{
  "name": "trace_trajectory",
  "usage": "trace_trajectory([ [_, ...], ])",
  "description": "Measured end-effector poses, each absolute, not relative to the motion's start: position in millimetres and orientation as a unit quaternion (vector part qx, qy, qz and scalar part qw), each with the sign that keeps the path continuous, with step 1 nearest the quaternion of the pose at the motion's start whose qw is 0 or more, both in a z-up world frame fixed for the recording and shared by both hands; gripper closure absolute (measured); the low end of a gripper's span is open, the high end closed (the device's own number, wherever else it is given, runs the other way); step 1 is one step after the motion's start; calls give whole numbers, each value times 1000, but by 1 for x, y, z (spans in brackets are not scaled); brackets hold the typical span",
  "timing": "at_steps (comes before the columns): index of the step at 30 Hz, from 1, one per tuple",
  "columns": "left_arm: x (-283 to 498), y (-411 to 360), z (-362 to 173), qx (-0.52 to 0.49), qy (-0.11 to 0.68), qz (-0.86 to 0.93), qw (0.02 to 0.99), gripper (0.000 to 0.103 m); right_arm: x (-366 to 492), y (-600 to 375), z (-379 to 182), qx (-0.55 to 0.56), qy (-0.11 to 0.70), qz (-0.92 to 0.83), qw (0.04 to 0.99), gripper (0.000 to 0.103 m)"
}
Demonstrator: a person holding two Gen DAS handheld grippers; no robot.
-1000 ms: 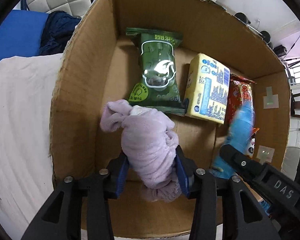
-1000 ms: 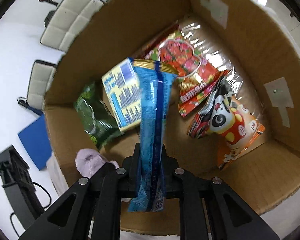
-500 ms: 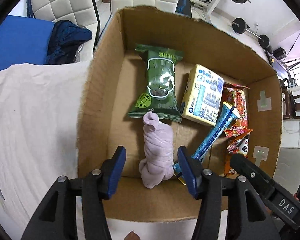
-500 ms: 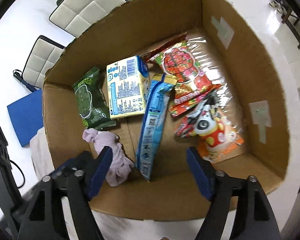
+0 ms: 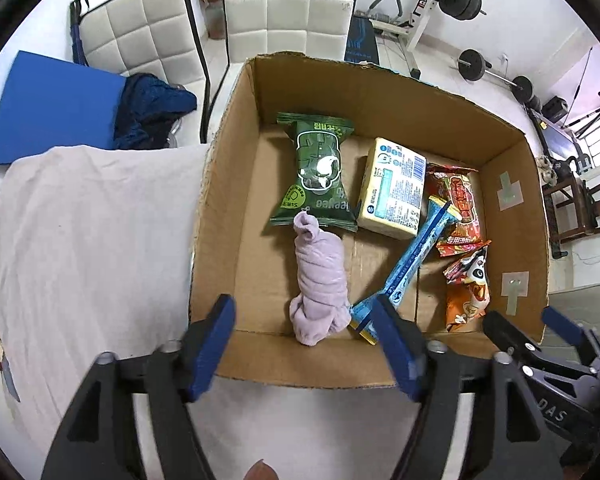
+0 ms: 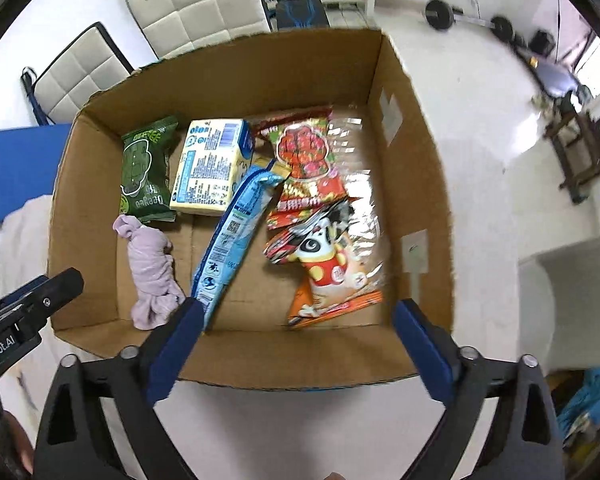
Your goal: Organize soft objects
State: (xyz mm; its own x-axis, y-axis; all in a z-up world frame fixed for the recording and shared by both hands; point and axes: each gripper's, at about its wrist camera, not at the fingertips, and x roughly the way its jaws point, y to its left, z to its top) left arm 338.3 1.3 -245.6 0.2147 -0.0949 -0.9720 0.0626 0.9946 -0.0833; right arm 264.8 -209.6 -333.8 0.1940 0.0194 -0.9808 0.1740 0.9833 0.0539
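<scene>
An open cardboard box (image 5: 228,184) holds a rolled purple cloth (image 5: 320,276), a long blue packet (image 5: 412,256), a green snack bag (image 5: 316,176), a yellow pack (image 5: 394,188), a red packet (image 5: 458,204) and a panda packet (image 5: 470,284). My left gripper (image 5: 304,316) hovers above the box's near wall. Its jaws are opening and hold nothing; the cloth lies on the floor of the box below them. My right gripper (image 6: 298,308) hangs over the same wall, jaws opening wide and bare. The blue packet (image 6: 236,232) rests slanted beside the cloth (image 6: 150,272).
A table under a pale cloth (image 5: 80,240) lies left of the box. Behind it are white padded chairs (image 5: 140,40), a blue mat (image 5: 56,108) and a dark garment (image 5: 152,108). Weights (image 5: 460,0) and wooden furniture (image 6: 572,148) stand on the white floor.
The left gripper let go of the purple cloth and the right one the blue packet; both now lie in the box. Both grippers rose and spread their jaws.
</scene>
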Motion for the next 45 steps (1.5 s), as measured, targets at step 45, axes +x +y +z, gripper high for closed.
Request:
trace_trajectory([
  [45, 103, 2, -16, -3, 466, -39, 884, 8, 4, -201, -46, 63, 461, -9, 885, 0],
])
